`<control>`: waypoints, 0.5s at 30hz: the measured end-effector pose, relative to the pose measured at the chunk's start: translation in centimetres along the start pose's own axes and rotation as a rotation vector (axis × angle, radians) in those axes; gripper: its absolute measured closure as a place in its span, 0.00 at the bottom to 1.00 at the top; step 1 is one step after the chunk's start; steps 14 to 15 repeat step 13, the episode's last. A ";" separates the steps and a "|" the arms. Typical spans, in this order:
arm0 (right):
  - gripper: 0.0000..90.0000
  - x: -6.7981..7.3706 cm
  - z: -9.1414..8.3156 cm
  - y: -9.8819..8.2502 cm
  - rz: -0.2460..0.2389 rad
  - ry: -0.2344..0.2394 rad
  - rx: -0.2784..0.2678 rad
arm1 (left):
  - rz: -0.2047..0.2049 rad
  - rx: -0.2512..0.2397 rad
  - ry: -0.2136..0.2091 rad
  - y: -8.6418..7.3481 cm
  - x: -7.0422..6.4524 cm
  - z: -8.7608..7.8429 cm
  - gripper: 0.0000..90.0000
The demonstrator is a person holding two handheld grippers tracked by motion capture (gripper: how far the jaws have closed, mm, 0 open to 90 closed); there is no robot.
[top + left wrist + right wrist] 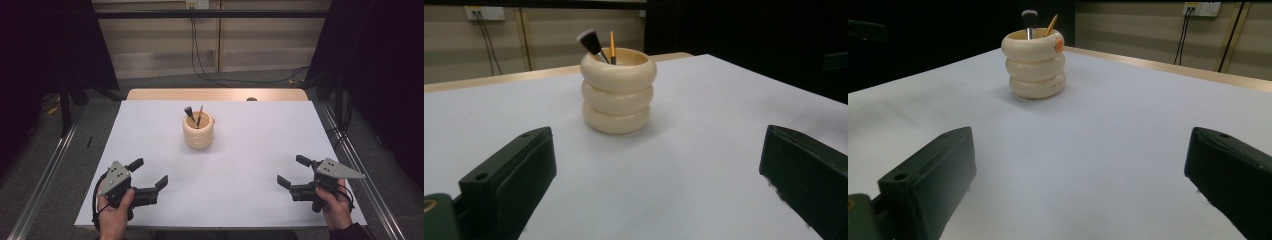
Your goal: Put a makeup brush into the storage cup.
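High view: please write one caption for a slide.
Two open grippers, left gripper and right gripper, face a cream ringed holder.

Glossy cream holder (pixel 618 92) on matt white table (pixel 250 165)

Black jaws — grey three-cornered plates

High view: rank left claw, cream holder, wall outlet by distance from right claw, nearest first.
From the right claw:
1. Cream holder, table centre, up-left.
2. Left claw, across the table's near edge; close to the holder's distance, order not firm.
3. Wall outlet, far wall.
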State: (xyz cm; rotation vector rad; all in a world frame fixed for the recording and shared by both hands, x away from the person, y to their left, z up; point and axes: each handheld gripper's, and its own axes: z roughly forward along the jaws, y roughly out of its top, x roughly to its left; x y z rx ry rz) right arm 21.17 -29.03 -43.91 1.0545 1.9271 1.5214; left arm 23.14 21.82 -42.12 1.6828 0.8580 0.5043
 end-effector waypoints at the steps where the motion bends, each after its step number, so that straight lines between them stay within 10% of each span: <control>1: 0.00 0.0 0.0 0.0 0.000 -0.001 0.002 | -0.005 0.000 -0.007 -0.1 0.1 0.0 0.02; 15: 0.00 0.0 -0.1 0.0 0.000 0.002 -0.001 | 0.036 -0.031 -0.019 -0.4 0.0 -0.7 0.01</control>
